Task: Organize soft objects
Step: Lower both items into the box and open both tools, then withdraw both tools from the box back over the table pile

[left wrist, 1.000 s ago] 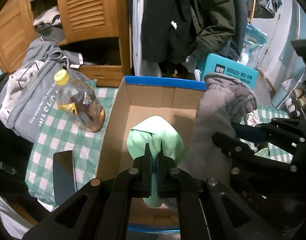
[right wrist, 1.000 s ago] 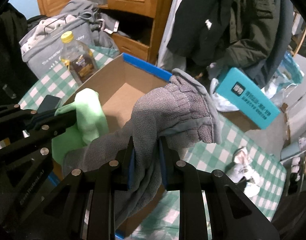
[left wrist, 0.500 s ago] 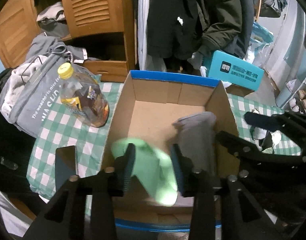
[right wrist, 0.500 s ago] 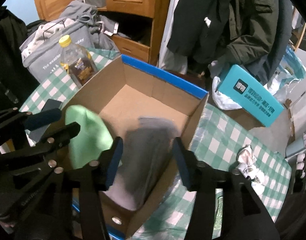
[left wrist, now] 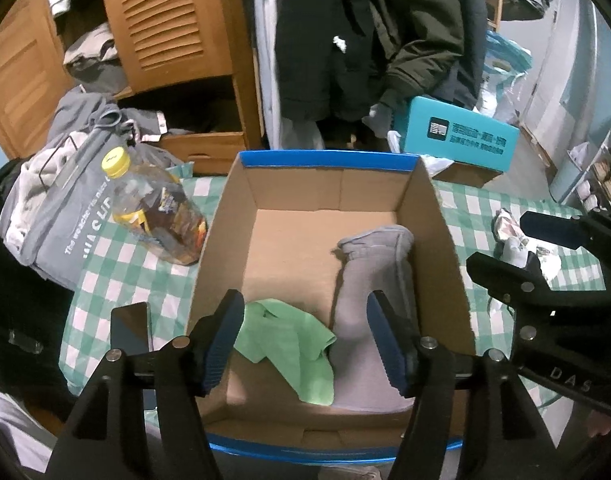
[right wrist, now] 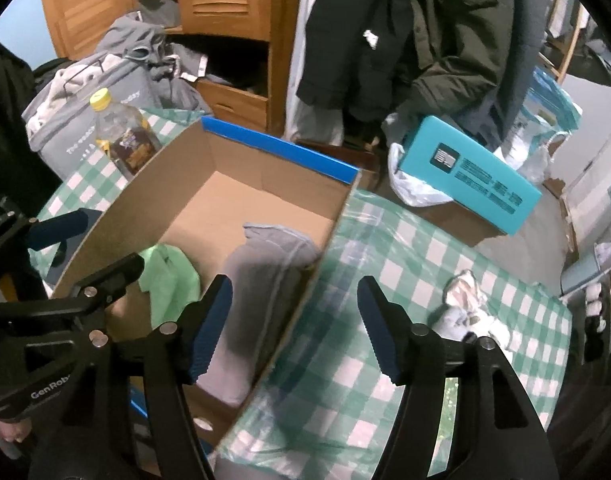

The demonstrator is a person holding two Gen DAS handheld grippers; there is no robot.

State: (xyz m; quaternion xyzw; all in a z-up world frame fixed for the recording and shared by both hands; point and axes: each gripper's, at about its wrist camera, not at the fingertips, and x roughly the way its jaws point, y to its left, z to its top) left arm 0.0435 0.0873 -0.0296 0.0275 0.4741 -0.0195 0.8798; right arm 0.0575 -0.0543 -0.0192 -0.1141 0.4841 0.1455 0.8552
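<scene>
Two cloths lay in the box (left wrist: 433, 216): the green cloth (left wrist: 289, 340) beside the grey cloth (left wrist: 369, 280), touching. Left gripper (left wrist: 305, 336) hung over them, jaws opening, nothing gripped. Right gripper (right wrist: 293, 324) straddled the box's wall, jaws opening too, empty.

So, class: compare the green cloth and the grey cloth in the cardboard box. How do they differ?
The green cloth is bright and lies crumpled flat near the box's front left; the grey cloth is dull, longer, and stretches along the right wall. The green looks thin, the grey thicker. Both lie loose inside the cardboard box, touching each other.
</scene>
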